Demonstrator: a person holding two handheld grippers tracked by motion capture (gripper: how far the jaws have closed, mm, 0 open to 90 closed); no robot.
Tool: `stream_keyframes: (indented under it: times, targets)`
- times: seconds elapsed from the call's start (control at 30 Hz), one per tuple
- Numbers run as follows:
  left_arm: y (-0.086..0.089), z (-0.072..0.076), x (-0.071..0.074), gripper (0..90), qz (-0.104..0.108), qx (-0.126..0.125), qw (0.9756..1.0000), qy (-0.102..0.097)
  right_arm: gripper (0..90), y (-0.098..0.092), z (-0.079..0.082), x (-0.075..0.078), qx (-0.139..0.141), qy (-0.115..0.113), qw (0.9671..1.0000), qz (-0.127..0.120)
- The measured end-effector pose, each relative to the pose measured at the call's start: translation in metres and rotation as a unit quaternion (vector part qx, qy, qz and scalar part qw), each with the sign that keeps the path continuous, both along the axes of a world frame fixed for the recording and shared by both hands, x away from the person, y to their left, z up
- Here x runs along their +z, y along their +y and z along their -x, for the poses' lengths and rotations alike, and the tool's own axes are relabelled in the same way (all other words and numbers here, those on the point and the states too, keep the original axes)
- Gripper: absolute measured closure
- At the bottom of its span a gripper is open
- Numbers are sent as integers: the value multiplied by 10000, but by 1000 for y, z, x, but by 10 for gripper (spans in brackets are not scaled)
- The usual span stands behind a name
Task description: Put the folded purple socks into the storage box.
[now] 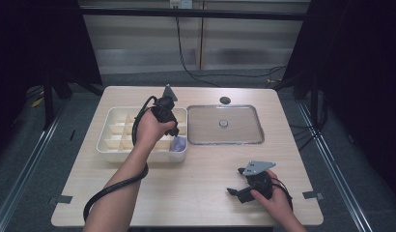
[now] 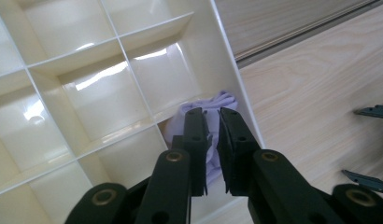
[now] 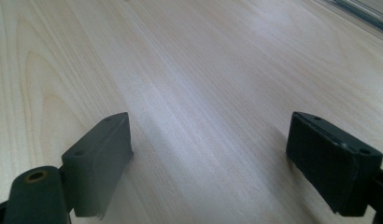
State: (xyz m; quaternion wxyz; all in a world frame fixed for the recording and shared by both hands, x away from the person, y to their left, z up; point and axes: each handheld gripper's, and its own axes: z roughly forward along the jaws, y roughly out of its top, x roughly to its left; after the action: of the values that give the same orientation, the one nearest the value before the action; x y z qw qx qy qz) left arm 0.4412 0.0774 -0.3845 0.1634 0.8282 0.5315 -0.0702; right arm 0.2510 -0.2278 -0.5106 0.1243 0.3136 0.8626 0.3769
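A cream divided tray sits on the left half of the wooden table. A crumpled lilac cloth lies in its near right corner compartment. My left gripper points down into that compartment from above. In the left gripper view its jaws stand almost together, pinching a fold of the lilac cloth beside the tray's outer wall. My right gripper rests near the table's front right, held by a hand, jaws wide apart. Bare wood lies between its fingers.
A shallow metal-rimmed tray with a small round knob at its middle lies right of the divided tray. A small dark disc sits behind it. The left gripper's cable loops along the forearm to the table's front edge.
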Motion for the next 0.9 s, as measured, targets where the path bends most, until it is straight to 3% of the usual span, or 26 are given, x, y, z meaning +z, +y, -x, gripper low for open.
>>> stream_keyframes:
  times: [0.13, 0.43, 0.9]
  targets:
    - [-2, -2, -2, 898, -3, -75, 9999, 74, 135, 0, 0, 0, 1, 0, 10000, 0]
    - [-8, -6, -4, 900, -57, -61, 9999, 129, 135, 0, 0, 0, -6, 14, 10000, -4]
    - [-12, -7, -20, 900, -120, -52, 9998, 146, 135, 0, 0, 0, 9, 3, 10000, -3]
